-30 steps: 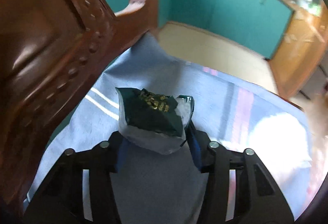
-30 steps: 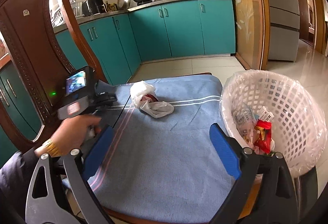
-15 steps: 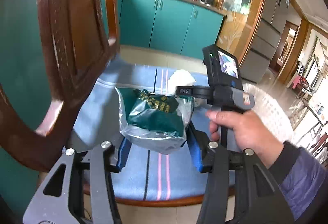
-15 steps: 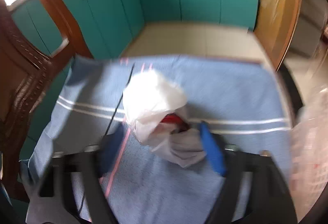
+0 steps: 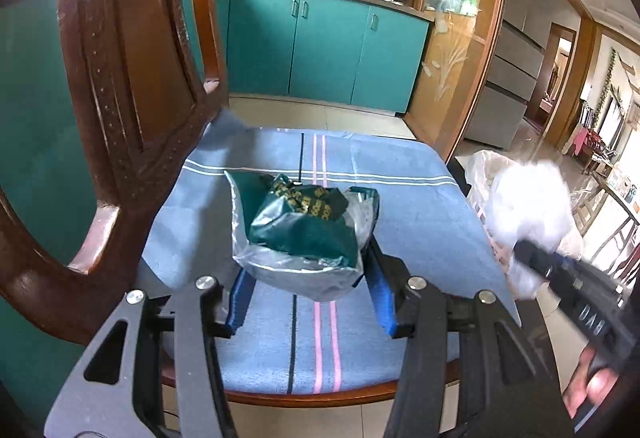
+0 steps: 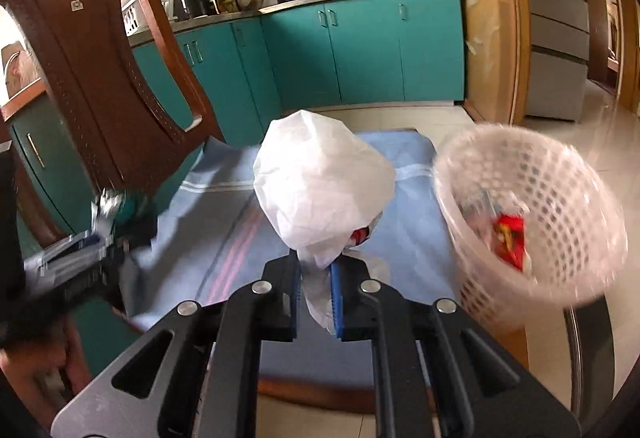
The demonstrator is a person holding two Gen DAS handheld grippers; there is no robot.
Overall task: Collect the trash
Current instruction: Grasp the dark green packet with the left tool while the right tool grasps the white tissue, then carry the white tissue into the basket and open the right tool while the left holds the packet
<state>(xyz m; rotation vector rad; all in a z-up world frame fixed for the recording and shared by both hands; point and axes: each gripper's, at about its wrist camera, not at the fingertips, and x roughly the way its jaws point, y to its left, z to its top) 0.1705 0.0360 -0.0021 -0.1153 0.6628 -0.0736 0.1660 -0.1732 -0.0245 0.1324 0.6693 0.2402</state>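
While both grippers carry a piece of trash above the chair seat, the step in hand looks like the drop into the basket, and the notes below are about doing that cleanly

Nearest, right gripper (image 6: 316, 288): jaws closing on the tail of the white plastic bag (image 6: 324, 189), pads already pinching the twisted neck. Bag balloons above the pinch, something red showing at its lower edge. Hold is on thin film only; judged likely to slip if swung fast. Better to finish the squeeze before travelling

Left gripper (image 5: 308, 296): clamped on the green snack wrapper (image 5: 300, 230), jaws standing about half apart with the crumpled foil bulging between the blue pads. Wrapper hangs clear of the blue cloth (image 5: 416, 205) on the seat. Grip looks firm, broad

Further out: white basket (image 6: 532, 205) at the right edge of the chair seat, tilted, mouth facing the grippers, some wrappers already inside. Blurred in the right wrist view, so its exact stance is hard to tell

Advice, as judgement: bring the white bag over first since it sits nearest the basket, carry it well past the rim before letting go, as a light bag may drift. Keep the left gripper back meanwhile to avoid crossing. Wooden chair back (image 5: 120, 85) stands close on the left side; swing the wrapper away from it
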